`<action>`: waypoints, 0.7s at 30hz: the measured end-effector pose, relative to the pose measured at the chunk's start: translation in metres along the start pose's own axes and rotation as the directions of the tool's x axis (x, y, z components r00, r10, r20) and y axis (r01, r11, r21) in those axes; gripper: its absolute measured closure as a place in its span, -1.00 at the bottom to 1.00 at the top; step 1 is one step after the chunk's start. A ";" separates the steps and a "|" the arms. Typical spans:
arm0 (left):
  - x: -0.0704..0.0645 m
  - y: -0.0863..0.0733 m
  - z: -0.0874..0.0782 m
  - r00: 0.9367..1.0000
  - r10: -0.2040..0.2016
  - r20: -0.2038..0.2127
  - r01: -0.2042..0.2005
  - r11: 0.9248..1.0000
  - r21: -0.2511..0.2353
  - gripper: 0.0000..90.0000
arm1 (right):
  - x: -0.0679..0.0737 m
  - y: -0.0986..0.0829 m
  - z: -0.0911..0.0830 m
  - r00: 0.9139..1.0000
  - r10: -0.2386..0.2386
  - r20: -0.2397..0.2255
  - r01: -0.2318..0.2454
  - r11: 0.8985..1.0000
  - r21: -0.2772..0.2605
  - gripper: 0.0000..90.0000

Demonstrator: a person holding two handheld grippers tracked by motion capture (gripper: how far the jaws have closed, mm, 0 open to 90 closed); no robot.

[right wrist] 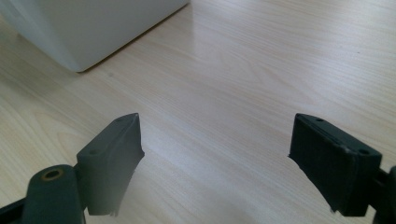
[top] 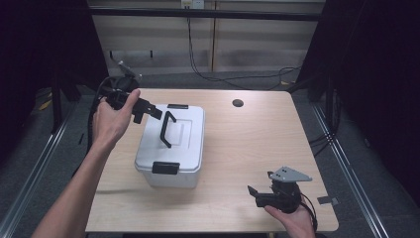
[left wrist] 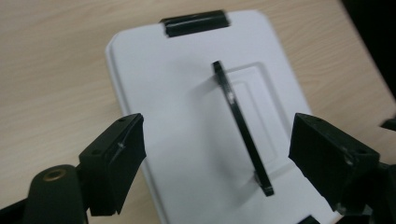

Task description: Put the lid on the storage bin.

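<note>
A pale grey rectangular plastic storage box (top: 171,148) sits on the light wooden counter (top: 257,144), left of the counter's middle, with its lid on. A slim black carrying handle (top: 167,128) stands upright along the middle of the lid, and a black latch clip (top: 165,167) shows at the near short end, another (top: 177,106) at the far short end. The left claw (top: 154,112), held in the person's left hand (top: 115,118), hangs in the air over the box's far left corner, its tips pointing toward the lid. In the left gripper view its two black jaws stand wide apart with nothing between them, looking down on the white lid (left wrist: 205,135), the raised handle (left wrist: 243,128) running between them and well below; whether the claw touches the box cannot be told, though it appears to be clear of it. The right claw (top: 253,193), held in the right hand (top: 294,220) near the counter's near right corner, is low over the wood and well apart from the box. In the right gripper view its jaws are likewise spread wide and hold nothing, with bare wood grain (right wrist: 243,84) between them and a lower corner of the box (right wrist: 84,28) farther off. A small round dark hole (top: 237,103) sits in the counter near its far edge.
</note>
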State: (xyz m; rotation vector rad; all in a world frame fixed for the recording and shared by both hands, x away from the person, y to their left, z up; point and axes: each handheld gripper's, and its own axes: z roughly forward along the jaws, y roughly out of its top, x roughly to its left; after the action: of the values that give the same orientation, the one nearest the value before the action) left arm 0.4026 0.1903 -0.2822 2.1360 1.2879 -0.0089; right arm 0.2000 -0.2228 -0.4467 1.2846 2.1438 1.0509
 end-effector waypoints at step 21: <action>0.026 -0.055 -0.022 0.992 0.118 -0.036 -0.121 0.985 -0.120 -0.62 | -0.001 0.000 0.000 1.000 0.003 0.006 -0.003 1.000 -0.003 -0.64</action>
State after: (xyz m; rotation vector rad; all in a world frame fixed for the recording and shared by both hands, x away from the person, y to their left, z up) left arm 0.3656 0.2401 -0.3007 2.1112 1.1442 0.1472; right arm 0.2004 -0.2235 -0.4468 1.2881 2.1363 1.0496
